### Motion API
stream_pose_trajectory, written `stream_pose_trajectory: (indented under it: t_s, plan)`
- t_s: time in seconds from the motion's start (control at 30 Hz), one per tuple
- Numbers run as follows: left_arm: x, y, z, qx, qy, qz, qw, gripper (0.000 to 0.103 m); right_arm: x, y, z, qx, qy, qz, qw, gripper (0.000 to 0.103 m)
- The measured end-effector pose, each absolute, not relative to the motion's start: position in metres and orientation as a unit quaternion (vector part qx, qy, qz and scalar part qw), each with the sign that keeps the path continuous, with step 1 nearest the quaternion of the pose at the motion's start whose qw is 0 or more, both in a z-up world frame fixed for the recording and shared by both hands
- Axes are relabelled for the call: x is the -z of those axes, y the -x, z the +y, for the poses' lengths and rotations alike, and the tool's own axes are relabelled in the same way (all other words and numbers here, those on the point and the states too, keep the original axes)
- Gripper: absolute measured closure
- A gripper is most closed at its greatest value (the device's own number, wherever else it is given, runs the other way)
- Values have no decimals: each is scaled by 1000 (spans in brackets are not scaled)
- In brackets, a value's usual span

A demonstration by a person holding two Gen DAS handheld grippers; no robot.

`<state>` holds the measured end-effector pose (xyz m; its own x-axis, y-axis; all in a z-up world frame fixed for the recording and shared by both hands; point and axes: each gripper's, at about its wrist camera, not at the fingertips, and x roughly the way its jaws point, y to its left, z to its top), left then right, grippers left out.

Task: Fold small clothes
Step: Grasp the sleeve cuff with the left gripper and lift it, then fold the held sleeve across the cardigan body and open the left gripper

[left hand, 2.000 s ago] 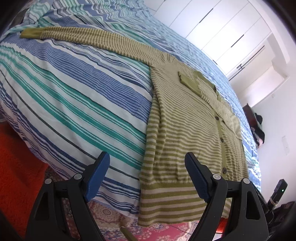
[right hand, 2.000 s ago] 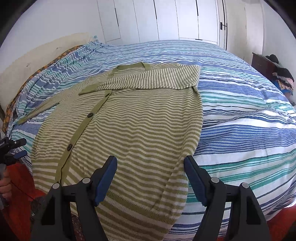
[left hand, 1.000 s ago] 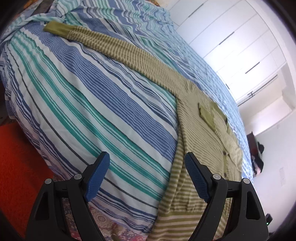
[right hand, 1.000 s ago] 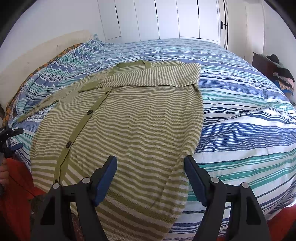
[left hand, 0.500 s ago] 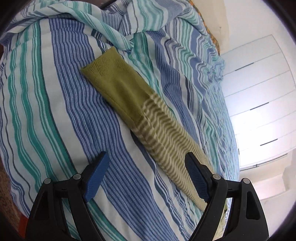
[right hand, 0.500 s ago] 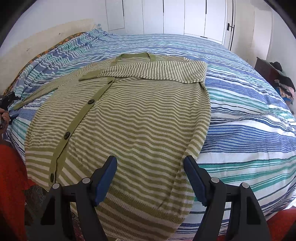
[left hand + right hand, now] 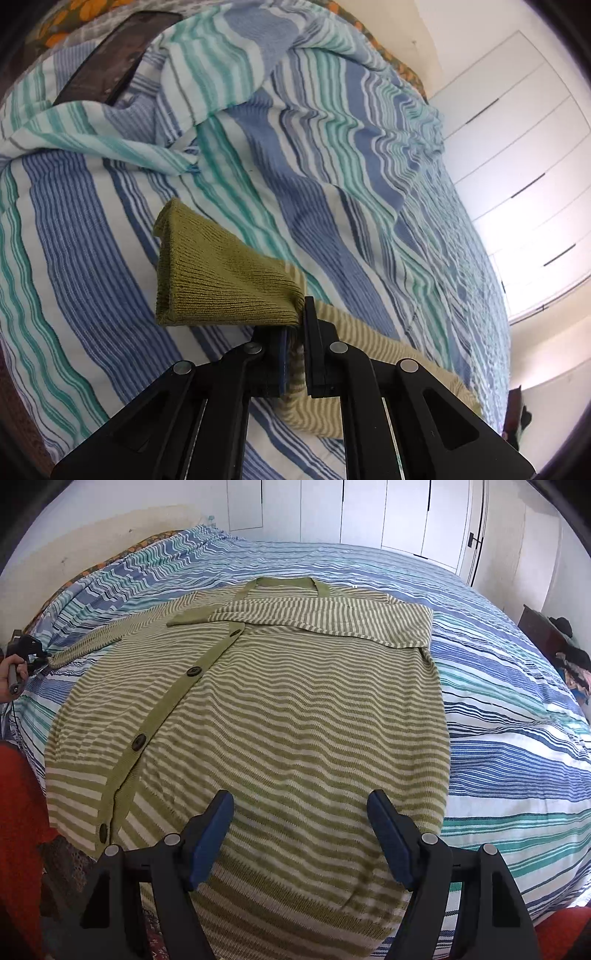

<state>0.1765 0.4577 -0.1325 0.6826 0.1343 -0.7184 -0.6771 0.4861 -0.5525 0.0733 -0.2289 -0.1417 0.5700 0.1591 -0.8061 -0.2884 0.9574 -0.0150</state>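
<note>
**Operator:** Report the position of the cardigan [image 7: 280, 716] and how it will handle.

**Technician:** It lies flat, buttoned front up, on the striped bedspread [image 7: 517, 716], its hem hanging over the near edge. One sleeve is folded across the chest; the other runs out toward the left edge of the bed. It is a soft, light knit, judged limp: it will sag and stretch when lifted, not hold a crease. Take hold at the dense ribbed parts (cuff, hem band), which should not slip between the pads.

**Operator:** State of the left gripper [image 7: 295, 332]?

**Technician:** Its jaws have just been closing and are now clamped on the outstretched sleeve just behind the plain green cuff [image 7: 221, 280], which stands up ahead of the fingertips. The striped part trails back beneath the gripper.

**Operator:** And the right gripper [image 7: 299, 834]?

**Technician:** It stands wide apart, holding nothing, above the lower body of the cardigan.

**Operator:** Difference from half a second ago?

**Technician:** Then the cuff lay flat on the bedspread, ahead of spread left jaws. Now it is pinched and raised. The right side matches.
</note>
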Motion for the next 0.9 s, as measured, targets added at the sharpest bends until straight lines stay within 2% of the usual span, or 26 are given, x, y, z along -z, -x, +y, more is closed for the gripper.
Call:
stream_pose_trajectory:
  t_s: [0.13,0.23,0.4,0.5,0.67,0.8,0.87,0.9]
  plan:
    - [82,-232,395,-184,384,336,840,98,138,-72,-222,-154,69,430,887,29]
    - [43,-286,320,-120,334,353,866,98,133,-70,-221,-169,58,417,891,29]
    - [-1,-366,158,-13,260,366,893,98,118,-67,-238,-173,13,395,902,29]
    - [-9,-390,57,39,226,371,900,98,110,-67,-256,-165,-24,385,908,29]
    - [18,-389,-80,111,205,410,882,98,99,-67,-285,-150,-68,369,915,29]
    - [57,-378,-149,138,156,458,864,98,96,-68,-306,-141,-110,362,915,28]
    - [79,-369,-175,146,116,483,855,97,96,-70,-315,-136,-129,363,913,28]
    - [90,-368,-185,147,93,499,849,92,97,-71,-320,-132,-139,363,912,28]
